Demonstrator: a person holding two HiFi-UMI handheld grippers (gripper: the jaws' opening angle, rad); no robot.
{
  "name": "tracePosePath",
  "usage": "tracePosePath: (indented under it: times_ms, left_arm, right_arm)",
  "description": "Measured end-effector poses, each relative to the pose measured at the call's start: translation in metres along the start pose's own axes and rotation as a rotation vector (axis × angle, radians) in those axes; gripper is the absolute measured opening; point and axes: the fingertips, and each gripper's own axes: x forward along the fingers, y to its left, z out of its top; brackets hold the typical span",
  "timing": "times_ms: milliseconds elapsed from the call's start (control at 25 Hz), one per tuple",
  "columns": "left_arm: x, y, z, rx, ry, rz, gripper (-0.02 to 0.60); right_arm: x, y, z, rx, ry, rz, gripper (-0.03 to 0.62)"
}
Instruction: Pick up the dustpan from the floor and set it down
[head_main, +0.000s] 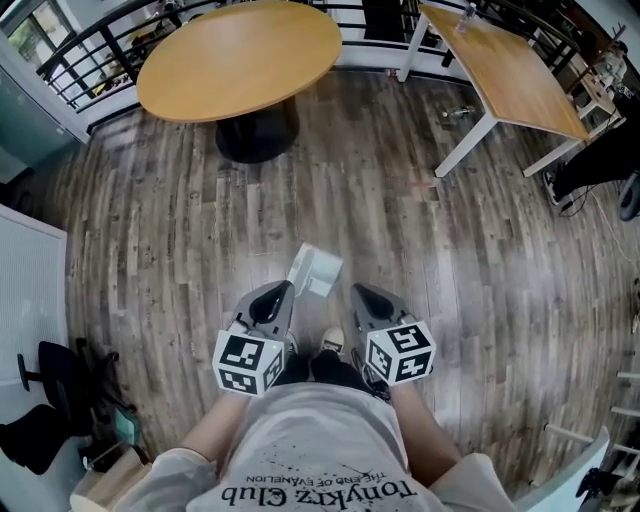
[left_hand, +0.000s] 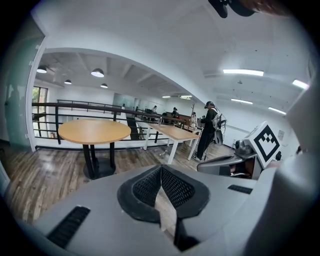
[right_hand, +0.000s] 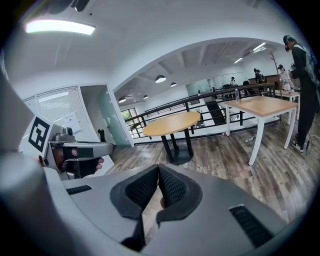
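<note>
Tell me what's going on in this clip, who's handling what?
A person stands on a wood floor with a gripper in each hand, both held out in front of the body. The left gripper and right gripper are both shut, with nothing between their jaws. A pale thing that looks like the dustpan lies on the floor just ahead, between the two. Neither gripper holds it, so the pickup is not yet done.

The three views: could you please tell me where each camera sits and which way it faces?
Head view: on the person's head, facing steeply down at the floor; shows torso, left gripper, right gripper.
Left gripper view: on the left gripper, facing along its shut jaws; right gripper at right.
Right gripper view: on the right gripper, along its shut jaws; left gripper at left.
Shared: the round table.
</note>
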Motion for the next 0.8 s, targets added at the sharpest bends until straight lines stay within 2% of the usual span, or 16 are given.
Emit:
tracePosePath:
  times_ms: [320,480,800]
  left_arm:
    - [0.023,0.007,-0.021,0.007,0.061,-0.034,0.028]
    - [0.038,0.015,-0.037,0.009,0.113,-0.045,0.097]
    - [0.070,0.031,-0.069,0.019,0.188,-0.011,0.152]
  right_arm:
    - [0.017,-0.007,-0.007,0.008,0.032,-0.008,0.025]
    - [0.032,-0.008,-0.013,-0.008,0.058,-0.006,0.025]
    - [0.048,-0.005,-0.028,0.009,0.093,0.024,0.025]
